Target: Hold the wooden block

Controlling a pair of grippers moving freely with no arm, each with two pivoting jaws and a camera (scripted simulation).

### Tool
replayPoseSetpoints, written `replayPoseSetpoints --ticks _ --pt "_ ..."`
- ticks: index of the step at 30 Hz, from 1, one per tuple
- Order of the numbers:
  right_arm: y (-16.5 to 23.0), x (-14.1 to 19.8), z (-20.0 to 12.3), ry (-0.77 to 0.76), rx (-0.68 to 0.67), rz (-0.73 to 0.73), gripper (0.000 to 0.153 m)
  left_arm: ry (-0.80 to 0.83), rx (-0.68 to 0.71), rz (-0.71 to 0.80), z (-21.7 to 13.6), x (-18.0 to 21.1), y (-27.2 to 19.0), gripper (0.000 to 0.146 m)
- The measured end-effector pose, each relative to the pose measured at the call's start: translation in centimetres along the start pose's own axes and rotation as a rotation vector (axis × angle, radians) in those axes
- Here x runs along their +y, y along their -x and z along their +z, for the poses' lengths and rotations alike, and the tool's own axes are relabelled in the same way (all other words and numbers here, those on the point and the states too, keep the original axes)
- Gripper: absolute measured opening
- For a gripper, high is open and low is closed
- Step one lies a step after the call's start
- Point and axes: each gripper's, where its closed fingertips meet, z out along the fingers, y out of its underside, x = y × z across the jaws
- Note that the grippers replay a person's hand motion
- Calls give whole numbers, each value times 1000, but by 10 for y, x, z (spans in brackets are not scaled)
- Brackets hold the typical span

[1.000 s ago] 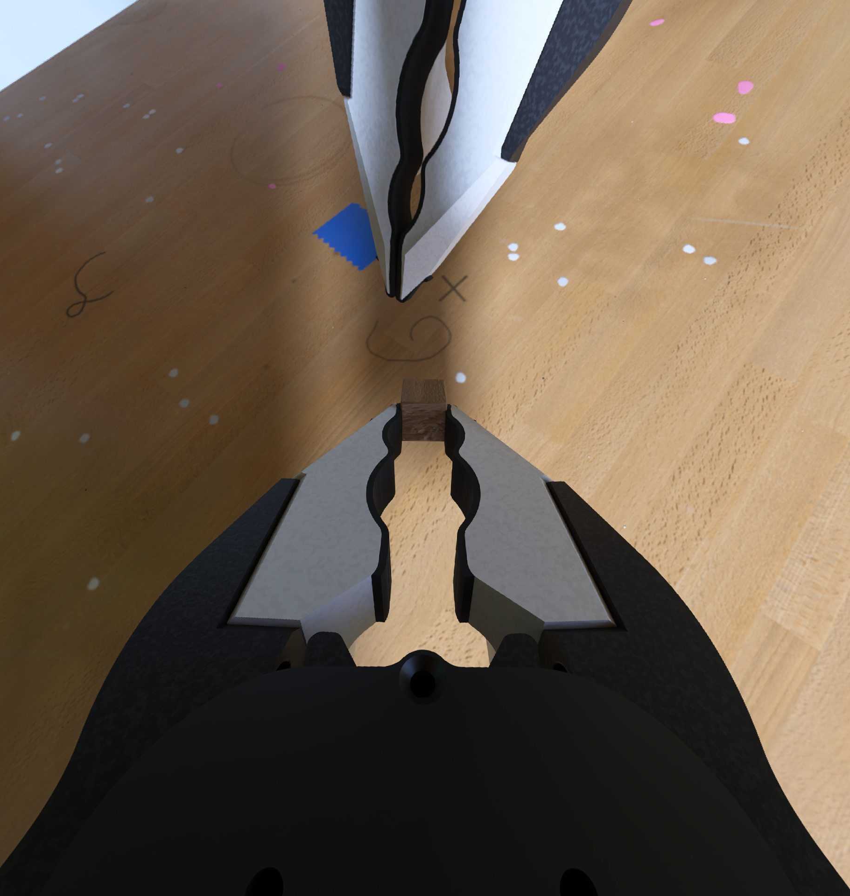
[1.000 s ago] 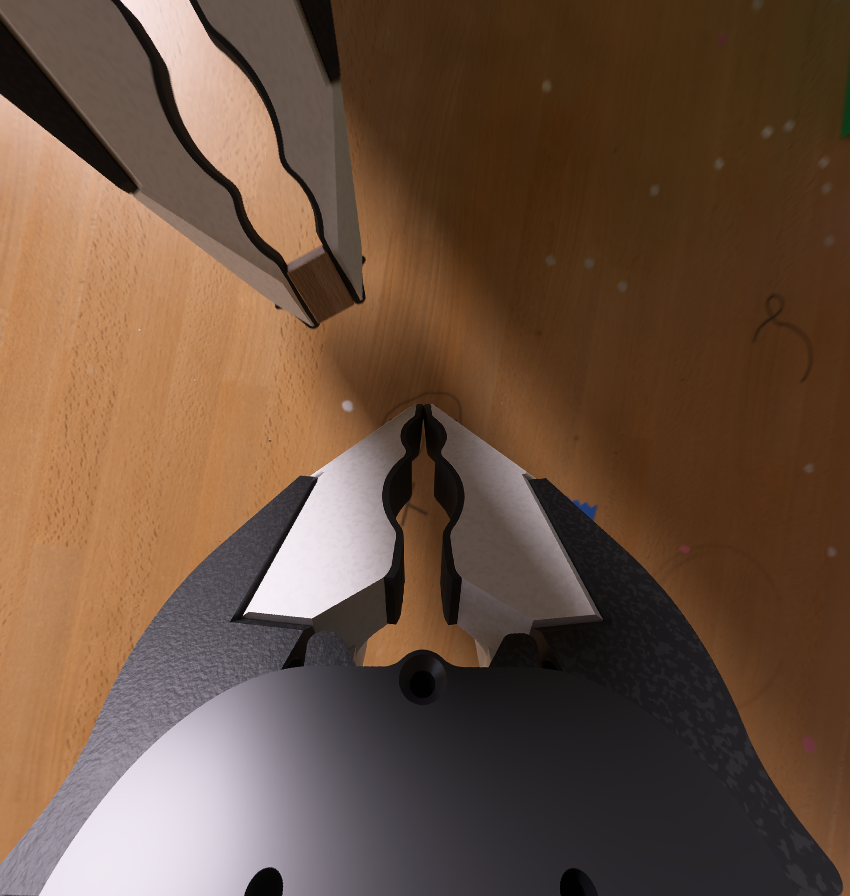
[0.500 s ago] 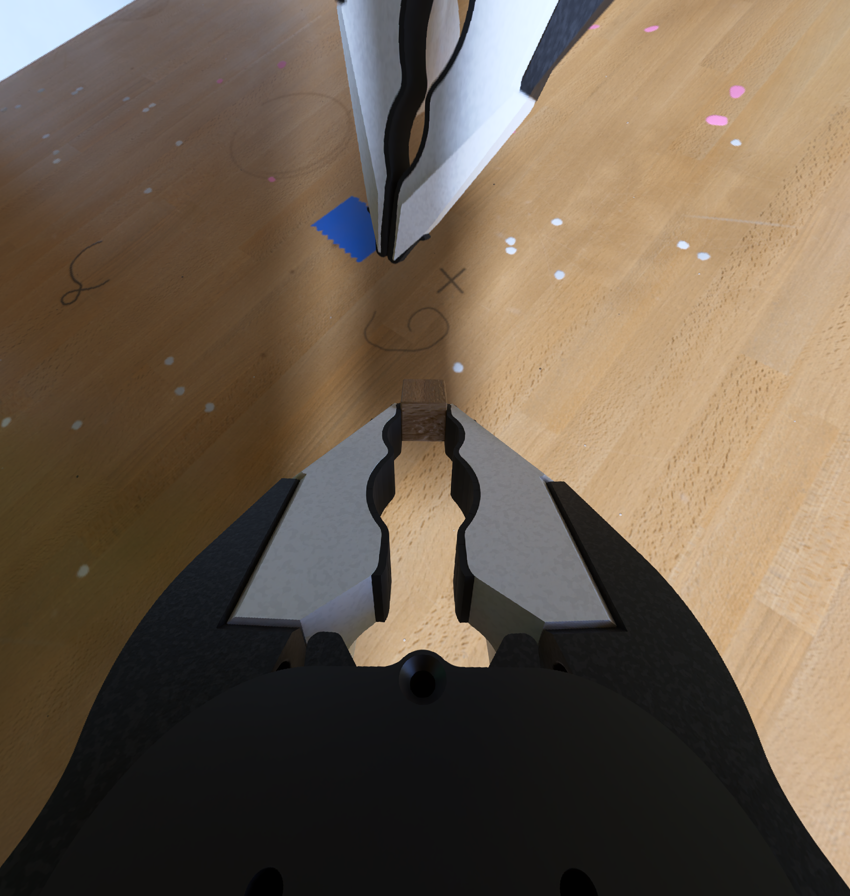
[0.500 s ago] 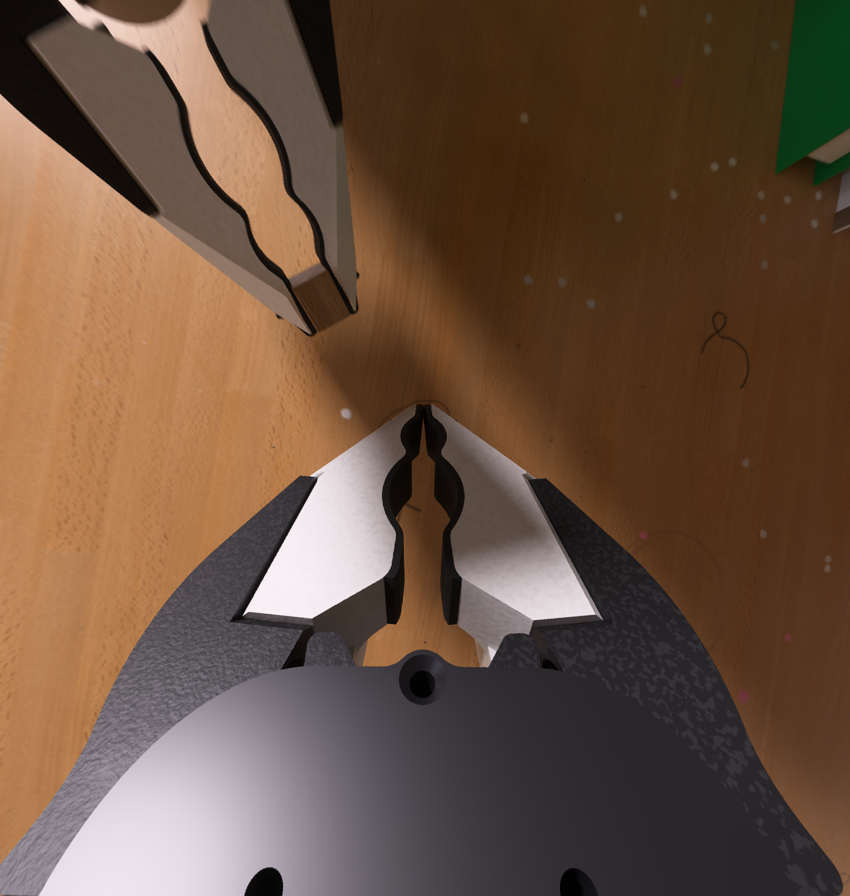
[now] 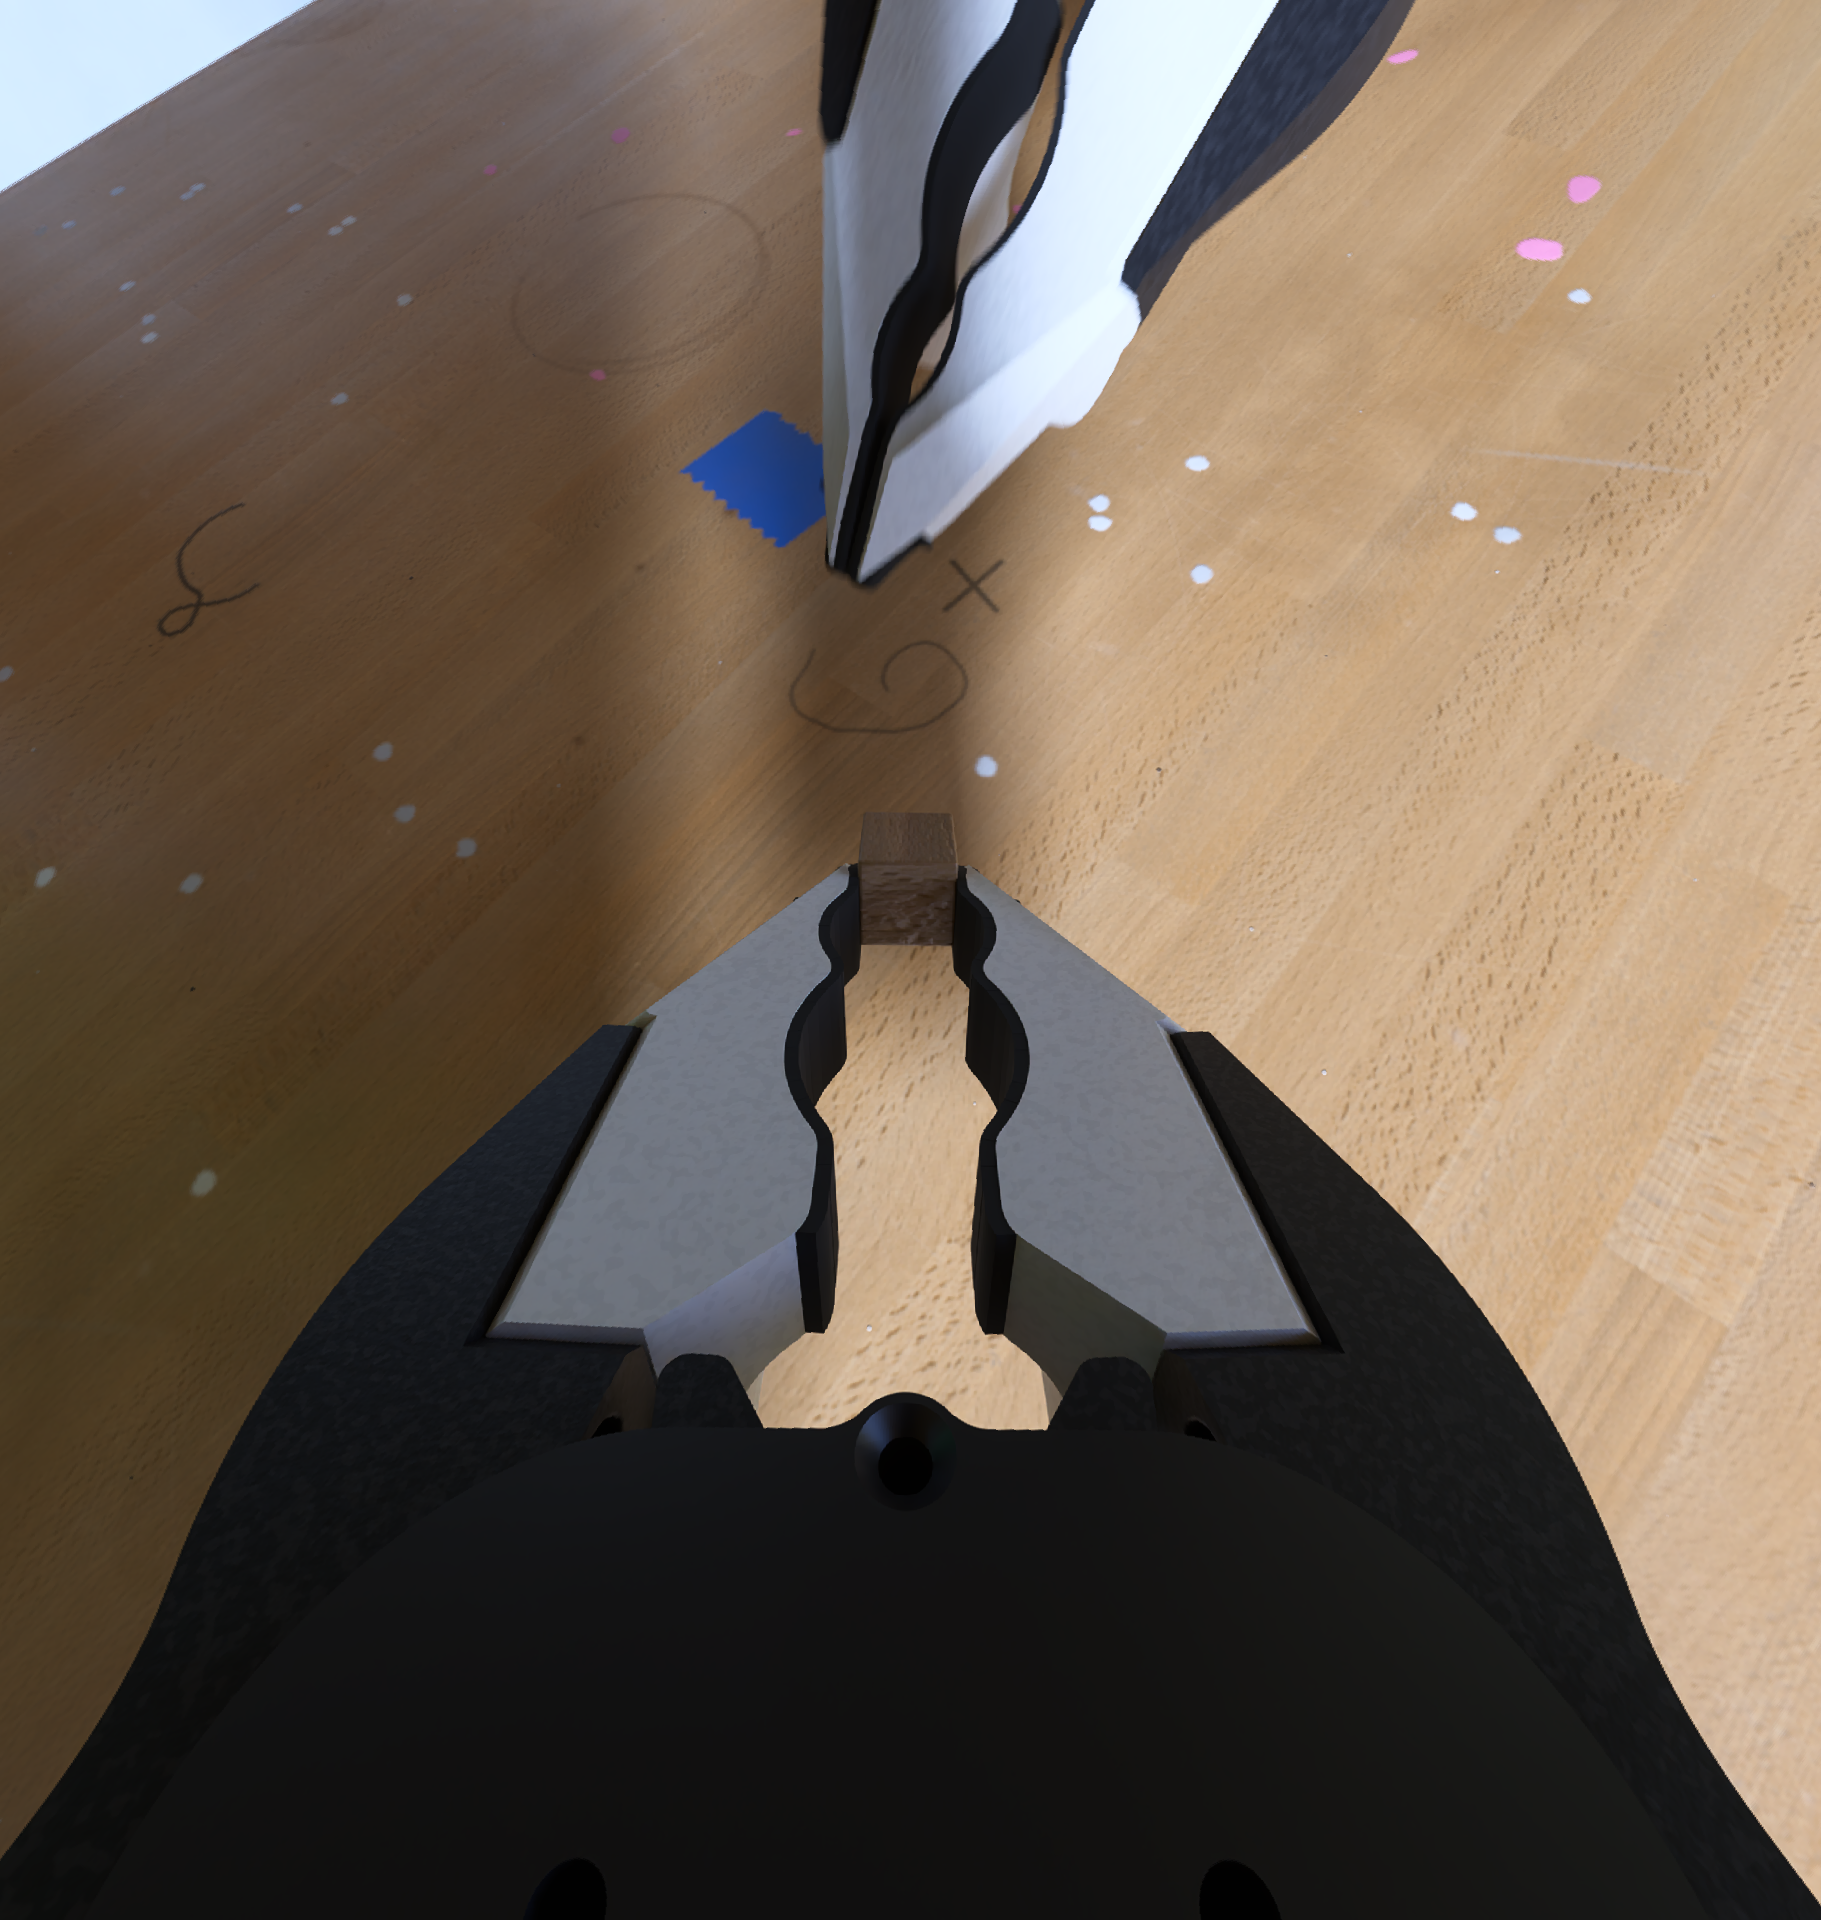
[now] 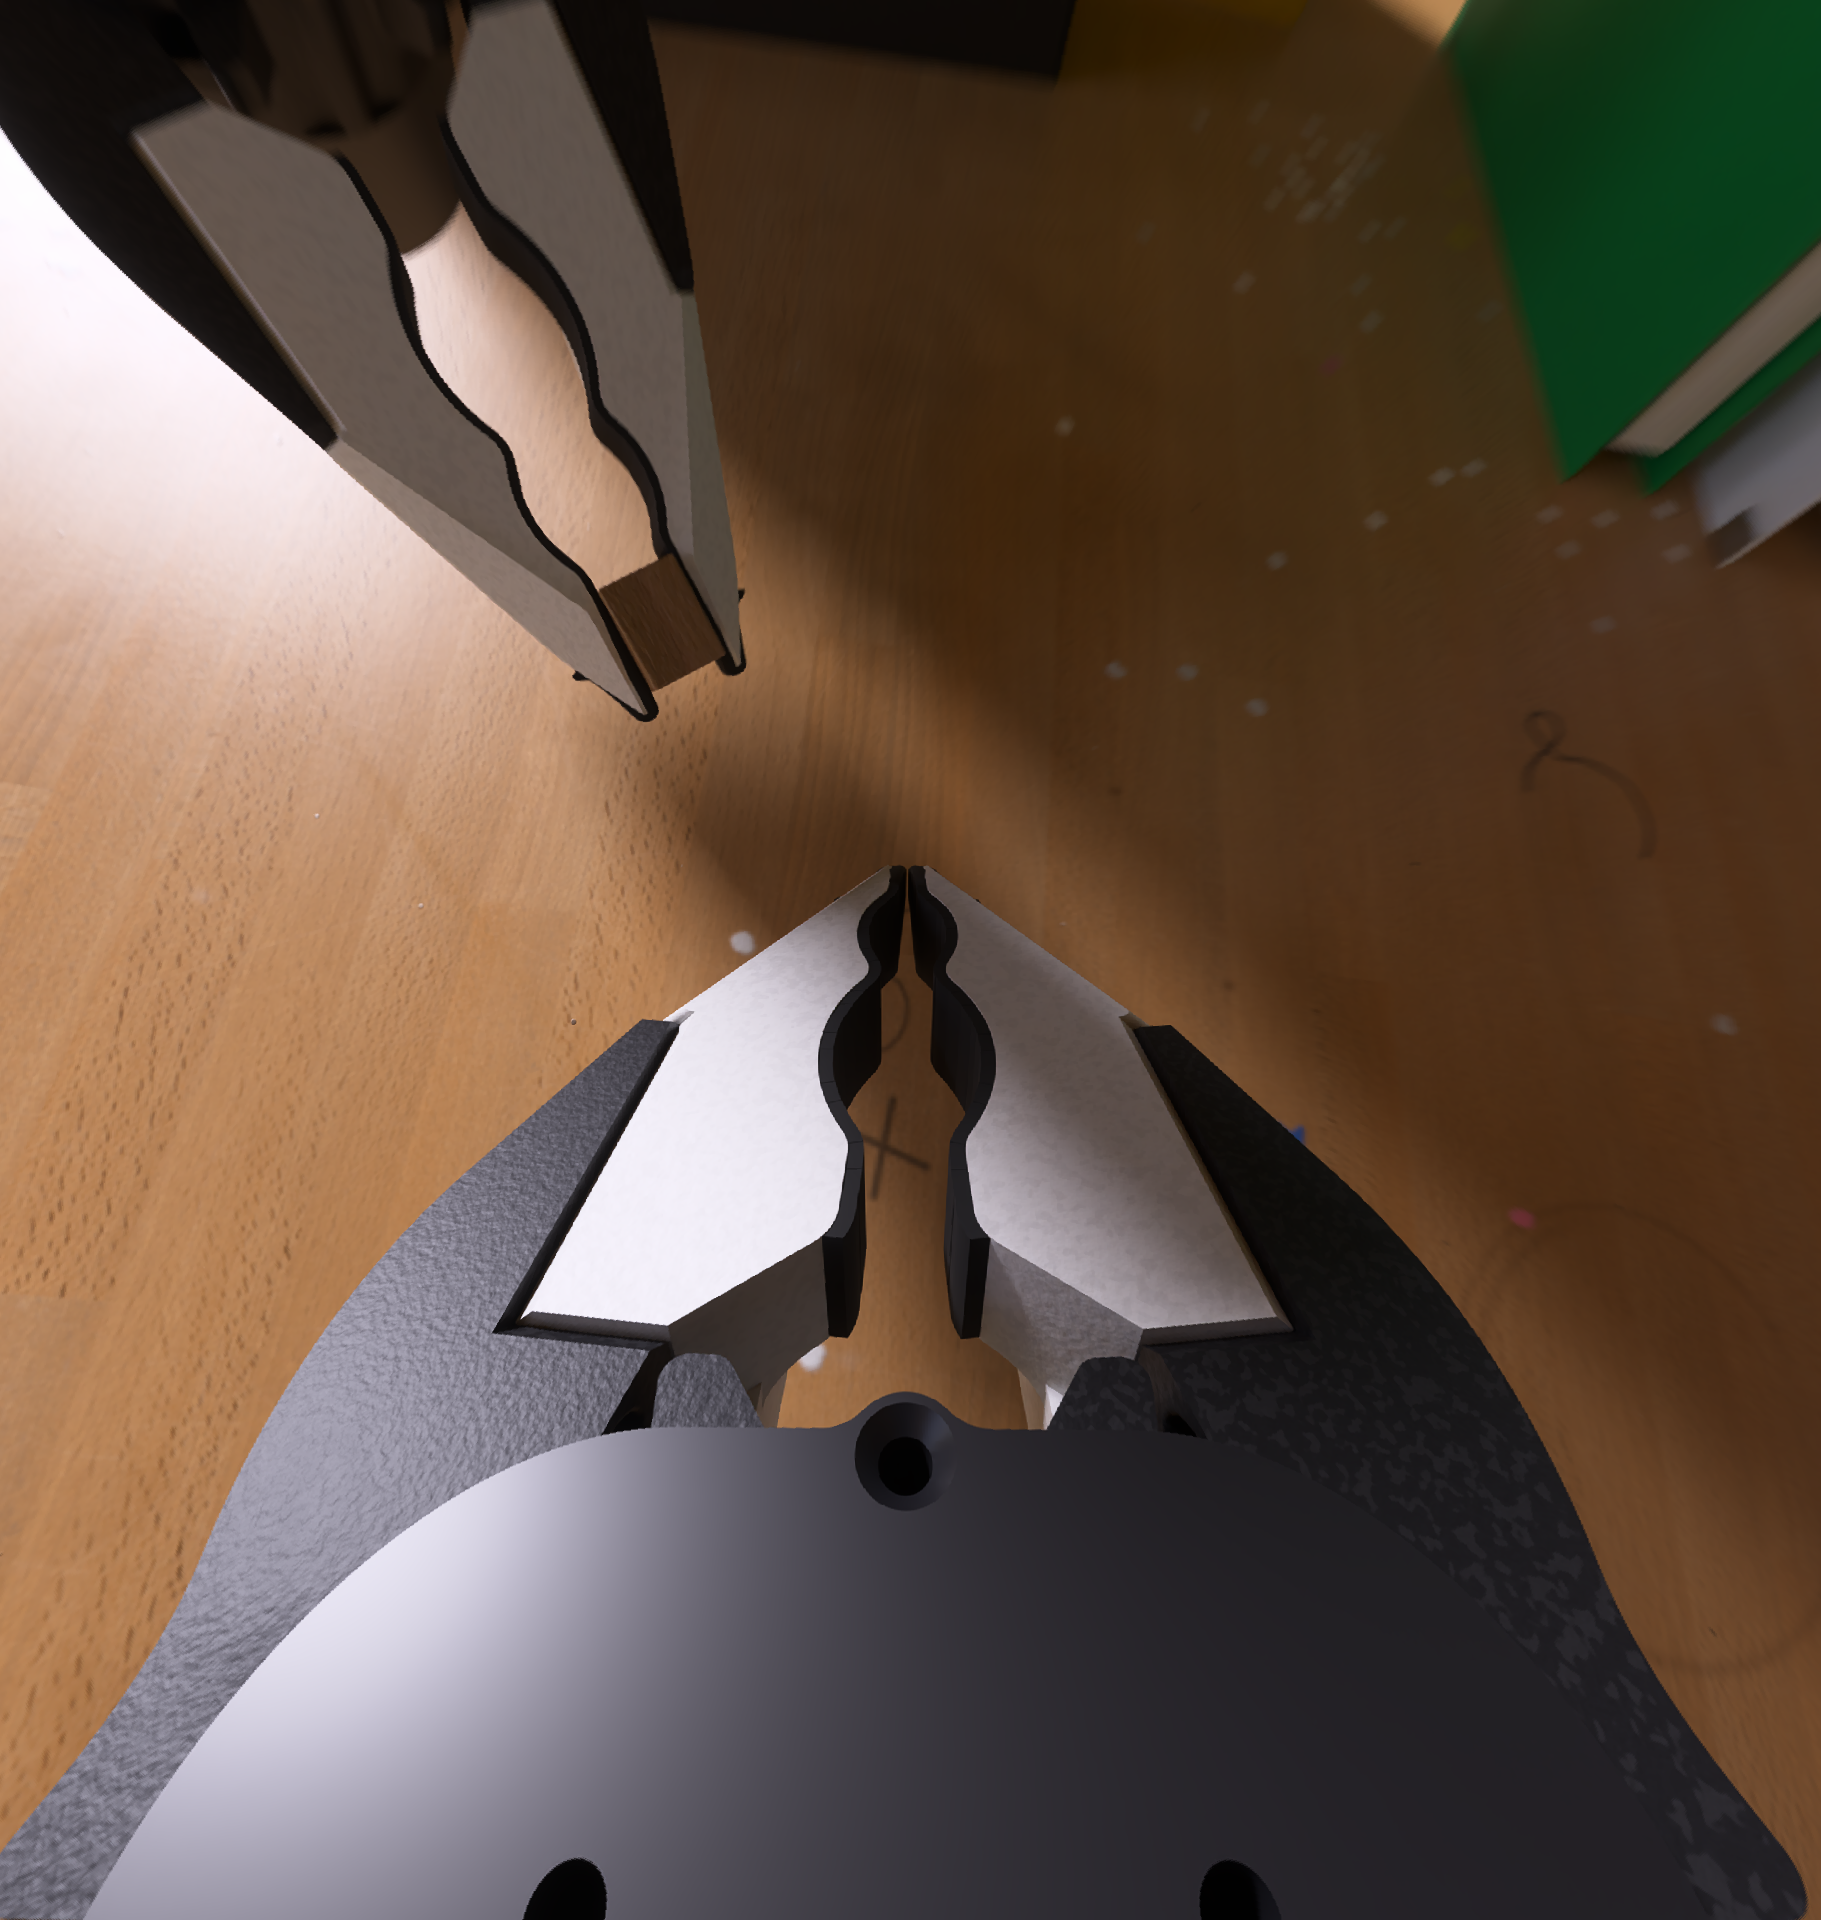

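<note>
A small brown wooden block sits clamped between the tips of my left gripper, held just above the wooden table. In the right wrist view the same block shows between the left gripper's fingertips at the upper left. My right gripper is shut and empty, its tips pressed together, a short way from the block. It also shows in the left wrist view, pointing down at the table beyond the block.
The wooden table bears paint specks, pen scribbles and a small cross. A blue scrap lies beside the right gripper's tip. A green book on a white object lies at the far right.
My right gripper has pulled back and up from the block, so the green book has come into its view. The left gripper keeps its hold on the block, almost still.
</note>
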Motion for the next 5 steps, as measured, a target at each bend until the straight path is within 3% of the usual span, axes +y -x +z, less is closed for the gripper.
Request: replayPoseSetpoints --ticks 2,5 --pt "-4 -3 -15 -54 53 -11 0 1 -1 1 -2 0 1 16" --pt "-4 7 -37 -15 96 17 0 3 -7 11 -4 0 2 16"
